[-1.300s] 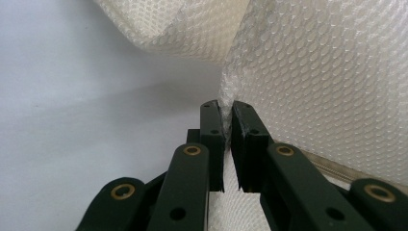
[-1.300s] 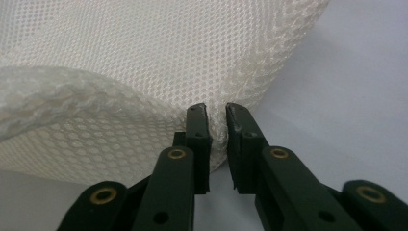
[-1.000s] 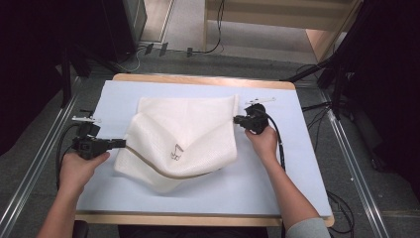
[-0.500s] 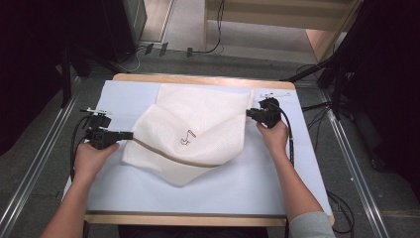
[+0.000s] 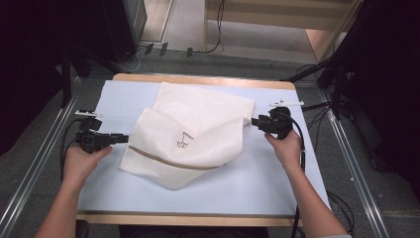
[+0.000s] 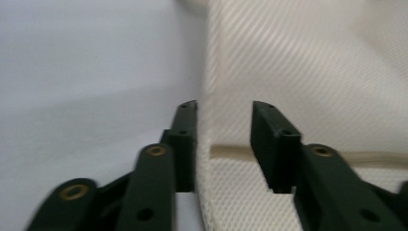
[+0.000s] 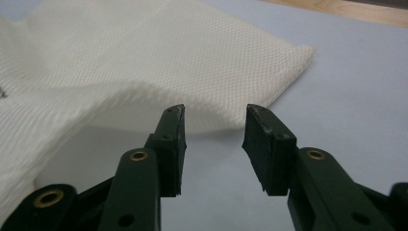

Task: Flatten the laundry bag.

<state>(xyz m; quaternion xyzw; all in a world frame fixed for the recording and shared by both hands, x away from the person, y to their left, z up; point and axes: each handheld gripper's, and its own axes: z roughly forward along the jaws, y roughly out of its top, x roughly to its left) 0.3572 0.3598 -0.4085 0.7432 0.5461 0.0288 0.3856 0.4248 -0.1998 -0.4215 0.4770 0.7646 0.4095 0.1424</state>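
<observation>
On the left side of the worktop (image 5: pixel 124 99) I hold my left hand-held gripper (image 5: pixel 121 138) level, pointing right at the near-left edge of the white mesh cloth (image 5: pixel 198 134). Its jaws have just been opening and now stand apart; in the left gripper view the cloth's hemmed edge (image 6: pixel 204 183) runs up between them, lying close against the left jaw without either pad pressing on it, and a tan band (image 6: pixel 231 151) crosses the fabric in the gap. The cloth lies in the middle of the pale blue worktop, folded over itself: a lower layer spreads toward the far side, and an upper flap comes across it to the near-left, bearing a small dark mark (image 5: pixel 182 140) near its centre. The tan band shows along the near side of the fold. To the right, my right hand-held gripper (image 5: pixel 253 121) points left at the cloth's right corner. Its jaws have also just been opening and stand apart with nothing between them; in the right gripper view the raised fold of the cloth (image 7: pixel 144 91) hangs just beyond the tips, not touching them, with bare worktop beneath.
</observation>
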